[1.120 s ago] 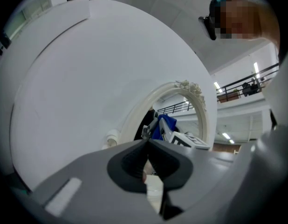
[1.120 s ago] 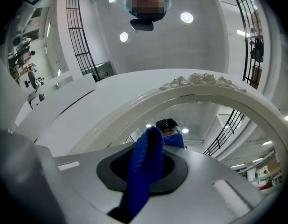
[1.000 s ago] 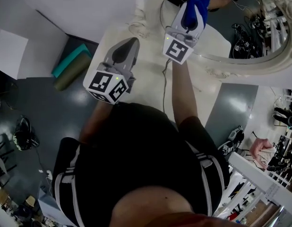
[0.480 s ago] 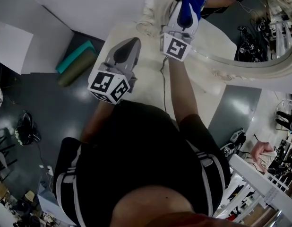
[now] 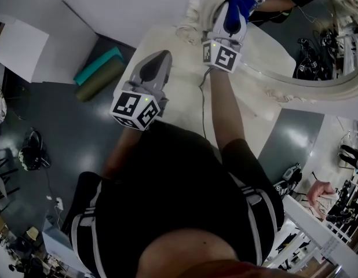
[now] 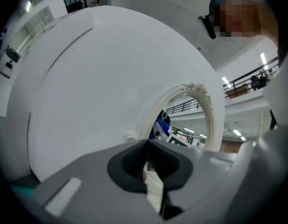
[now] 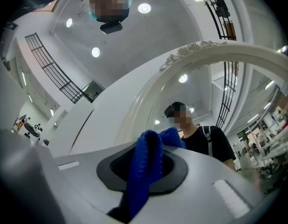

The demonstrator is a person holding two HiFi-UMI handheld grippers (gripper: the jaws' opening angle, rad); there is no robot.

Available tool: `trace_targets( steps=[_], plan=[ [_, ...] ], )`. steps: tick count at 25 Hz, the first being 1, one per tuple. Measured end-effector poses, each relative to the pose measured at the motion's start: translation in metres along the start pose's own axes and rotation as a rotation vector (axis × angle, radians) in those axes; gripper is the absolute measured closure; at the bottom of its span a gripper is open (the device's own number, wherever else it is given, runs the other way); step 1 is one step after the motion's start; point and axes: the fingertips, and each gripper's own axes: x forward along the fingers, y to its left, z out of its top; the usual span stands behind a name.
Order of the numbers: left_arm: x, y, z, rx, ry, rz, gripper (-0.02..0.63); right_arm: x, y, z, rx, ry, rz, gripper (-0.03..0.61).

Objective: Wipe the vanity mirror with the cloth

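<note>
The oval vanity mirror (image 5: 283, 45) in its ornate cream frame (image 5: 295, 91) stands at the back of the cream table (image 5: 179, 106). My right gripper (image 5: 240, 2) is shut on the blue cloth (image 5: 241, 4), which is held up at the mirror's lower left edge. In the right gripper view the blue cloth (image 7: 145, 169) bulges out between the jaws, with the frame (image 7: 148, 87) and glass (image 7: 204, 111) right ahead. My left gripper (image 5: 161, 54) hovers over the table to the left, shut and holding nothing. Past my left gripper (image 6: 146, 160), its own view shows the mirror (image 6: 186, 122) ahead.
A thin cable (image 5: 201, 100) runs across the table top between the arms. On the dark floor left of the table lie a teal roll (image 5: 98, 65) and an olive roll (image 5: 101, 80). A white wall (image 6: 111, 69) rises behind the mirror.
The right gripper with the cloth has shifted slightly up and to the right along the mirror's lower left edge. The left gripper has hardly moved.
</note>
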Motion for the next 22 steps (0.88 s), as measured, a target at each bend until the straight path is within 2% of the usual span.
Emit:
trace_targets(
  steps=[6,9,15,22],
  plan=[
    [-0.008,-0.013,-0.003,0.003,-0.004,-0.012,0.603,-0.004,-0.002,0.0,0.095,0.018,0.069,0.537],
    [-0.012,-0.024,-0.003,0.007,-0.005,-0.027,0.603,-0.012,-0.006,0.015,0.09,-0.001,0.074,0.537],
    [-0.014,-0.04,-0.008,0.007,0.003,-0.072,0.603,-0.043,-0.017,0.074,0.087,-0.1,0.044,0.537],
    [0.008,-0.087,-0.025,0.009,0.052,-0.21,0.603,-0.103,-0.076,0.122,0.061,-0.15,-0.079,0.537]
  ],
)
